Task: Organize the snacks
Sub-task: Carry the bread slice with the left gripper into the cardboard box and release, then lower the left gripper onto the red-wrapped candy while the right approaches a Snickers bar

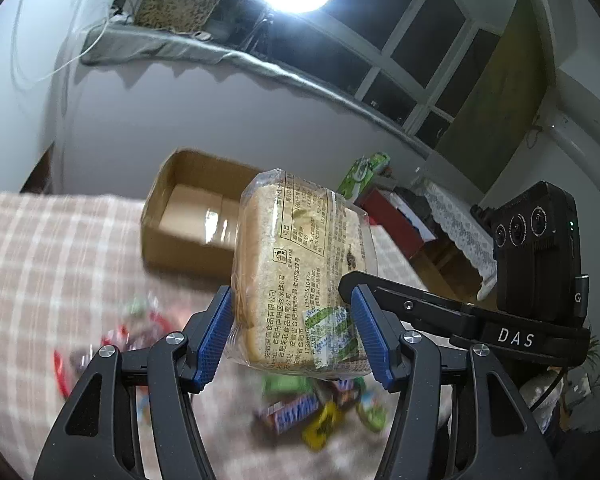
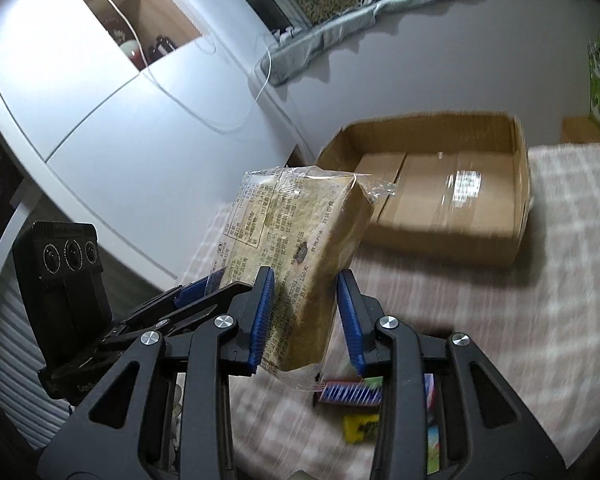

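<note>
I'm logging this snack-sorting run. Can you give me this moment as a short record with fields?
held item: wrapped bread loaf, lifted clear of the checked cloth
left gripper: shut on the loaf's wide sides
right gripper: shut on its narrow sides
cardboard box: open, beyond the loaf, no snacks visible inside
loose snacks: blurred packets on the cloth below the loaf
</note>
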A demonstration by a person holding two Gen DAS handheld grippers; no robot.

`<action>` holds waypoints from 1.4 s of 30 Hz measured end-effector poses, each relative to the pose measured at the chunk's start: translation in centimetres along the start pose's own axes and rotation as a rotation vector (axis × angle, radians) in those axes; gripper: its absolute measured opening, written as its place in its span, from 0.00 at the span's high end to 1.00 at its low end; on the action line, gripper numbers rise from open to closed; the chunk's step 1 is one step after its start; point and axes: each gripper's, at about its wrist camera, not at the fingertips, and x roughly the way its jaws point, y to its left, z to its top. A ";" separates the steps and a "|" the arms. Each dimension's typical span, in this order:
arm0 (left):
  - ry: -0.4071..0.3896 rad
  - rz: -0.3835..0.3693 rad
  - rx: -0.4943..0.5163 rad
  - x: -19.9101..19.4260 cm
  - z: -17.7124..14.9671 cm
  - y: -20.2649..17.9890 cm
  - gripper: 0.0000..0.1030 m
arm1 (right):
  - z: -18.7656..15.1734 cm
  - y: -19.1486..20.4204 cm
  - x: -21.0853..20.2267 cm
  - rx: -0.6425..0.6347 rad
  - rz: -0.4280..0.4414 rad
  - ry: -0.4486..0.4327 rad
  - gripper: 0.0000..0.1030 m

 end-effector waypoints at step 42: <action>0.050 0.105 0.043 6.2 6.0 2.2 0.44 | 7.8 -6.8 3.4 -0.027 -0.164 -0.007 0.44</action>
